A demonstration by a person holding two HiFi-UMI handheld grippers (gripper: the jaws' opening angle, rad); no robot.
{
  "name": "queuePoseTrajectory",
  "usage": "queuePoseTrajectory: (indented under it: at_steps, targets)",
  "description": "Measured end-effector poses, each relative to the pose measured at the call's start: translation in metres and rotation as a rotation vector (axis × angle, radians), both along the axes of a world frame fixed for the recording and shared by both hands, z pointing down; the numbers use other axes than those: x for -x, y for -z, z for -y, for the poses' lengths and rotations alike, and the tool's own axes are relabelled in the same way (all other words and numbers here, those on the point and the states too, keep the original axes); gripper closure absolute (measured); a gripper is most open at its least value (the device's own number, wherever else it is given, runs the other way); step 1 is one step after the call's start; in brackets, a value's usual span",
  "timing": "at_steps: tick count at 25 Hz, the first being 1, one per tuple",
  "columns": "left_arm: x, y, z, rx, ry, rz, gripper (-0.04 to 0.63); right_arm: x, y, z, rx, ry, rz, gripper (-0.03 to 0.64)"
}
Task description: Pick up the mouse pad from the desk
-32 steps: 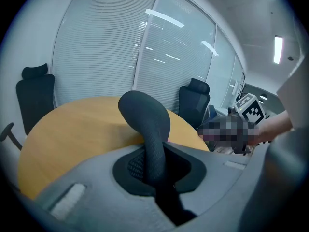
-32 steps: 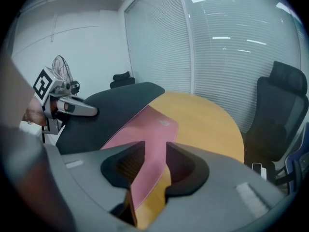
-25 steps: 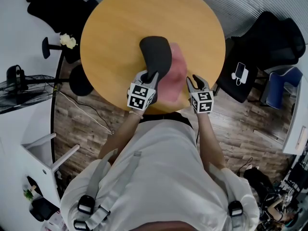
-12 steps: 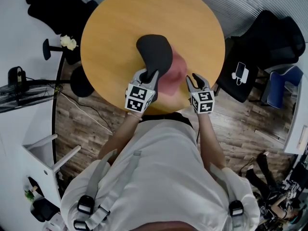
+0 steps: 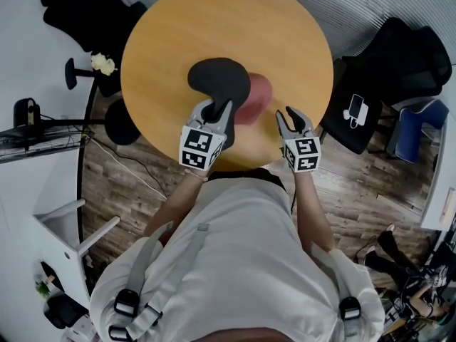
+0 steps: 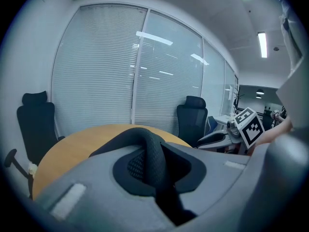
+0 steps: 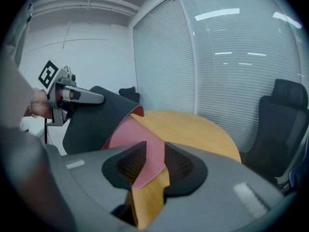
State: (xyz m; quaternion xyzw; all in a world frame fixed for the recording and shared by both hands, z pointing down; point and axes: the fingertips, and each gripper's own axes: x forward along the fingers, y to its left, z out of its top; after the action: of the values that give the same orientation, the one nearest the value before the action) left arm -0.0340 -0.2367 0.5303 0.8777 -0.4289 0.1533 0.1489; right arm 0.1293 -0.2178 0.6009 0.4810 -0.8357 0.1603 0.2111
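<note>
Since the earlier frame the mouse pad point(image 5: 219, 80) has risen and swung left, showing less pink. It hangs folded above the table point(image 5: 285, 34), black underside up, its long axis running away from the left gripper point(image 5: 217, 109). That gripper's jaws clamp the pad's near edge. The pink face is mostly hidden. The right gripper point(image 5: 288, 114) is near the pink corner, jaws apart and holding nothing.

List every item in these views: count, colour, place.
mouse pad: one, black top, pink underside, curled up above the table
table: one, round, wood-coloured, centre
office chairs: at least two, black, beside the table
small object: one, white, on a dark seat right of the table
floor: wood planks, around the table
left gripper: one, grey, shut on the mouse pad's near edge
right gripper: one, grey, open, at the table's near right edge
person's shirt: one, white, bottom
</note>
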Motion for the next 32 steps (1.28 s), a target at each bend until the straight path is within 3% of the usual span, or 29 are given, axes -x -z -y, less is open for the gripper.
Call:
queuePoseTrajectory:
  at_steps: [32]
  targets:
    - [0.04,0.131,-0.013,-0.257,0.085,-0.061,0.555,0.042,0.175,-0.001,-0.226,0.074,0.037,0.511]
